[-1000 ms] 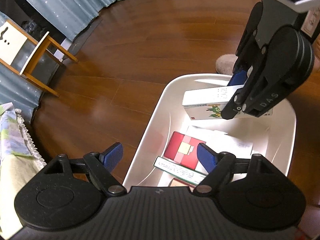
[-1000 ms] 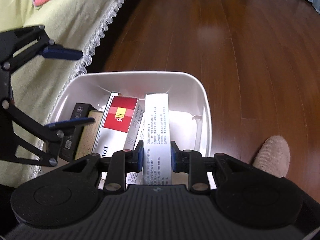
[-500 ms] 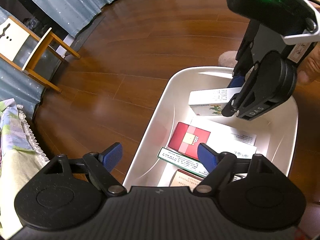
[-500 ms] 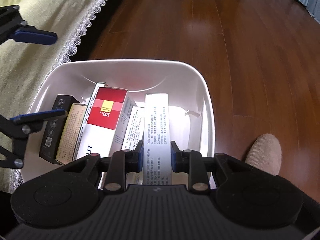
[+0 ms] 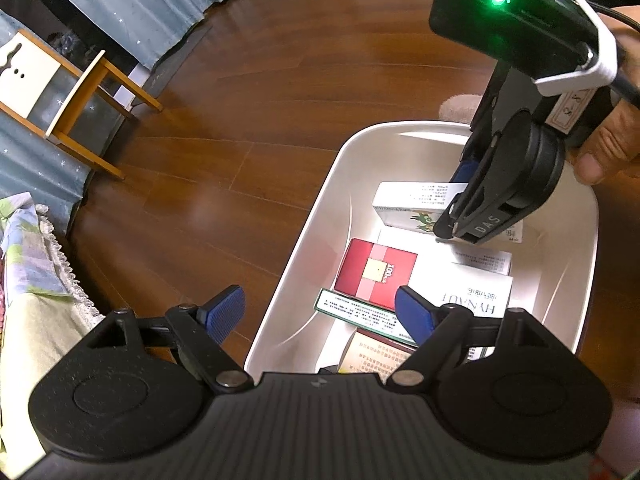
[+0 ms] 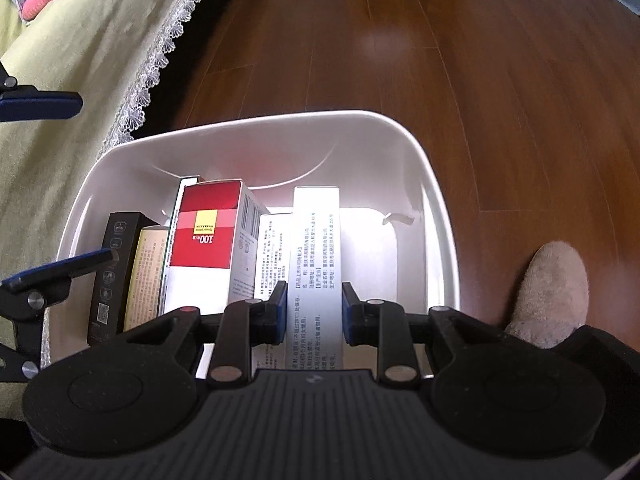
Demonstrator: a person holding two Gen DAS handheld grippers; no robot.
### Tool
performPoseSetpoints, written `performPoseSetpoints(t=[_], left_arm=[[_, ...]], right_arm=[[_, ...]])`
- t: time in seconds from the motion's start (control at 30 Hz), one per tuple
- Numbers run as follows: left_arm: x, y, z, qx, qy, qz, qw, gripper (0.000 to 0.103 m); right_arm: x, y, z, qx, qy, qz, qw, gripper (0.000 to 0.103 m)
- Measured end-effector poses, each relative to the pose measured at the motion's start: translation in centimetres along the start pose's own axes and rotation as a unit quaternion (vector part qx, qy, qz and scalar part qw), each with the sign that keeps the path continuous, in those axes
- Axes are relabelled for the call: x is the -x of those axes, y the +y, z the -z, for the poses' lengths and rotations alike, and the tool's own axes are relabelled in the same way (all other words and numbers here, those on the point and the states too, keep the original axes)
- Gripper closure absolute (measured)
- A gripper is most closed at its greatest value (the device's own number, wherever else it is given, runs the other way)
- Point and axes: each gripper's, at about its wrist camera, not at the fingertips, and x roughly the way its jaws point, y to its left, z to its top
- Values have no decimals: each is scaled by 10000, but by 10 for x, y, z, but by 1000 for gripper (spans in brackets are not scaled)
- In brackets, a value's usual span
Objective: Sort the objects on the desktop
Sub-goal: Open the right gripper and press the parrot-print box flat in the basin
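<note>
One white box (image 6: 316,248) was clamped in the right gripper (image 6: 314,312), long axis pointing forward over the bin (image 6: 440,216), while the left gripper (image 5: 320,312) stayed apart, empty.

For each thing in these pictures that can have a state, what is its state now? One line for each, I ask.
Left gripper: open, holding nothing, above the bin's near edge.
Right gripper: shut on the tall white printed box, over the bin.
White plastic bin: on the wooden floor, partly filled with boxes.
Red and white box: in the bin, among other boxes.
Slim black box: in the bin, by its wall.
</note>
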Motion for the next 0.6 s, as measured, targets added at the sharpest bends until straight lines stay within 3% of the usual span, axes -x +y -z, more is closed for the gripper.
performPoseSetpoints(t=[0.6], left_arm=[[0, 0, 2, 33, 33, 32, 10000, 20]], right_arm=[[-10, 7, 3, 120, 95, 15, 9999, 72]])
